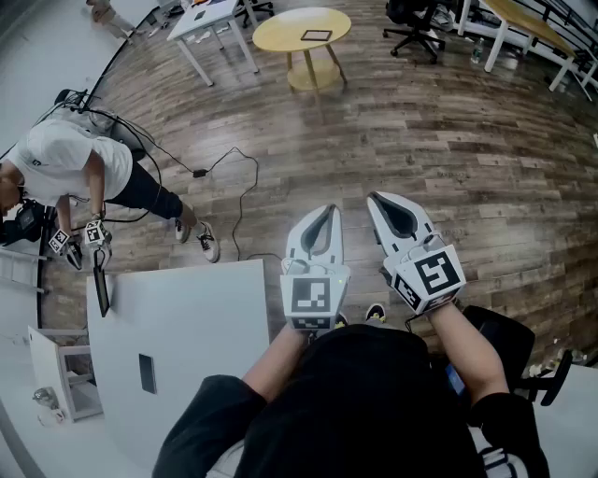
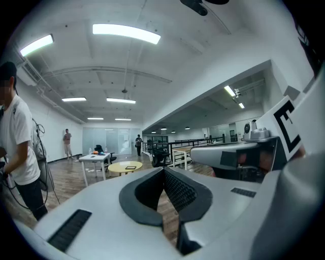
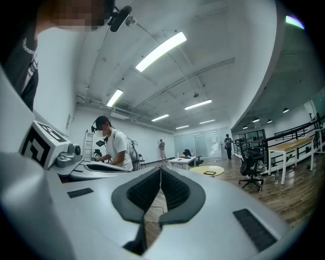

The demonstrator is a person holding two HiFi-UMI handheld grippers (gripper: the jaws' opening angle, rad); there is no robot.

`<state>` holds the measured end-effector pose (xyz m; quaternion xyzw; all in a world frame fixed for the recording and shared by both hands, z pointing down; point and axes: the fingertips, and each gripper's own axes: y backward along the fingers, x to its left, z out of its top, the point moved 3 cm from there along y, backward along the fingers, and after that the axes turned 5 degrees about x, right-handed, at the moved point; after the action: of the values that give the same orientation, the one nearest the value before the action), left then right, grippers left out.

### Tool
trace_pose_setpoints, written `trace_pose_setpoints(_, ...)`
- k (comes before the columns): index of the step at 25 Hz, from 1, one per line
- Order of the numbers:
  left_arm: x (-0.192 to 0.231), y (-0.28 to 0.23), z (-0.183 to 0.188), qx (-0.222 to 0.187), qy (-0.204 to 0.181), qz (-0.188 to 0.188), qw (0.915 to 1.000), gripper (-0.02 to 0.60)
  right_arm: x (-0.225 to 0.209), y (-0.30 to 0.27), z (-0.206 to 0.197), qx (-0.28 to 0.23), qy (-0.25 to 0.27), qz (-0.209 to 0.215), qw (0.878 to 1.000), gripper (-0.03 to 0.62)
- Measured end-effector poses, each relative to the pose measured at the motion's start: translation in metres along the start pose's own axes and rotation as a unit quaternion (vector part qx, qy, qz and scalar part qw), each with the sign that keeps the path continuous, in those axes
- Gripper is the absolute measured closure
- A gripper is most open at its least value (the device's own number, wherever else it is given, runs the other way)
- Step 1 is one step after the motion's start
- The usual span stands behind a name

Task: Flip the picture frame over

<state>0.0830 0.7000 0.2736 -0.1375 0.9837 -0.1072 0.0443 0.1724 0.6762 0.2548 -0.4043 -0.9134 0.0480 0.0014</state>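
A small dark picture frame (image 1: 316, 35) lies flat on a round yellow table (image 1: 280, 37) far across the wooden floor. It also shows in the left gripper view as the frame (image 2: 131, 167) and in the right gripper view as the frame (image 3: 209, 173). Both grippers are held side by side, close to the body and well short of that table. My left gripper (image 1: 329, 210) has its jaws together with nothing in them, the tips meeting in its own view (image 2: 163, 169). My right gripper (image 1: 374, 198) is likewise shut and empty (image 3: 160, 169).
A white table (image 1: 177, 345) stands close at the lower left, with a person (image 1: 65, 163) bent over beside it holding another pair of grippers. A cable (image 1: 234, 187) trails across the floor. A white desk (image 1: 210, 23) and an office chair (image 1: 416, 23) flank the yellow table.
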Motion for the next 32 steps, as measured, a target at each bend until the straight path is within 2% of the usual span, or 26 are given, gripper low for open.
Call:
trace_pose_setpoints(11, 0.027, 0.008, 0.001, -0.008, 0.006, -0.004, 0.9999, 0.558, 0.016, -0.019, -0.004, 0.010, 0.003, -0.004, 1.000, 0.574)
trace_pose_setpoints(16, 0.048, 0.019, -0.008, -0.008, 0.007, -0.003, 0.9999, 0.558, 0.033, -0.032, -0.005, 0.001, -0.006, 0.006, 1.000, 0.574)
trace_pose_setpoints(24, 0.074, 0.035, -0.018, -0.007, 0.015, -0.007, 0.9998, 0.558, 0.066, -0.047, -0.007, 0.013, 0.008, 0.014, 1.000, 0.574)
trace_pose_setpoints(32, 0.077, 0.030, -0.023, -0.007, 0.013, -0.009, 0.9999, 0.558, 0.063, -0.056, -0.012, 0.018, 0.007, 0.015, 1.000, 0.574)
